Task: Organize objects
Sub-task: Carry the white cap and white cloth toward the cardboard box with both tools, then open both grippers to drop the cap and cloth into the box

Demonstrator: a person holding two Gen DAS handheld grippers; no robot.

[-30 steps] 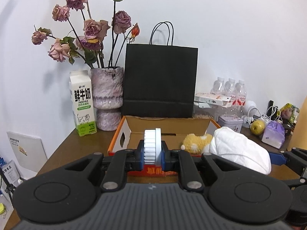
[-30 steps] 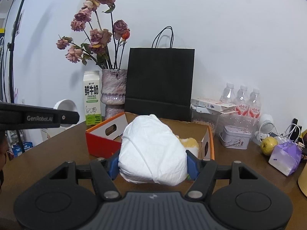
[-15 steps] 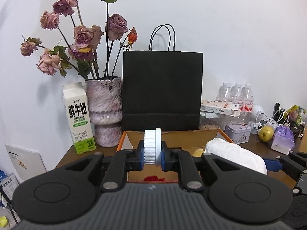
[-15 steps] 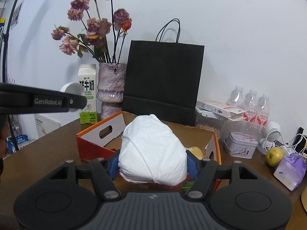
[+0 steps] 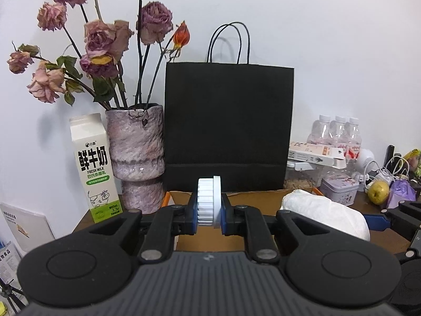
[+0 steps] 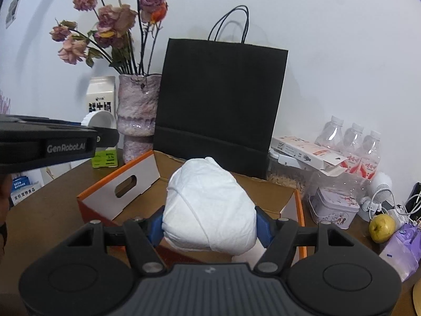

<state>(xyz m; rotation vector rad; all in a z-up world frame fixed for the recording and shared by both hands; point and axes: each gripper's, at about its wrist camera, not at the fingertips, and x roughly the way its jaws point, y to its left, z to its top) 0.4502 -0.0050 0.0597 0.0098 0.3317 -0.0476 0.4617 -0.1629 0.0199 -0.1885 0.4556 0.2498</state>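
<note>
The left tongs (image 5: 209,208) pinch a round white ribbed plastic lid (image 5: 209,202) by its two flat faces, so it stands on edge between the blue-padded fingers (image 5: 193,213) with its grooved rim facing the camera; that grip seems chosen because the flat faces give the pads a firm seat. The right tongs (image 6: 209,226) are spread wide and pressed against the sides of a soft white crumpled bundle, cloth or paper (image 6: 209,208), which bulges out above and below the pads, so it is held by squeeze, not by shape. Both things hang in the air over the open orange and brown cardboard box (image 6: 118,192) that sits on the brown wooden desk (image 6: 52,192), in front of the tall black paper bag with cord handles (image 6: 221,102). The box looks like the likely place for both items, though nothing yet shows which goes where. In the left view the bundle (image 5: 326,214) appears to the right of the lid, apart from it. A mottled pink ceramic vase of dried roses (image 5: 135,155) and a white milk carton (image 5: 92,168) stand at the box's left, close enough to be knocked.
</note>
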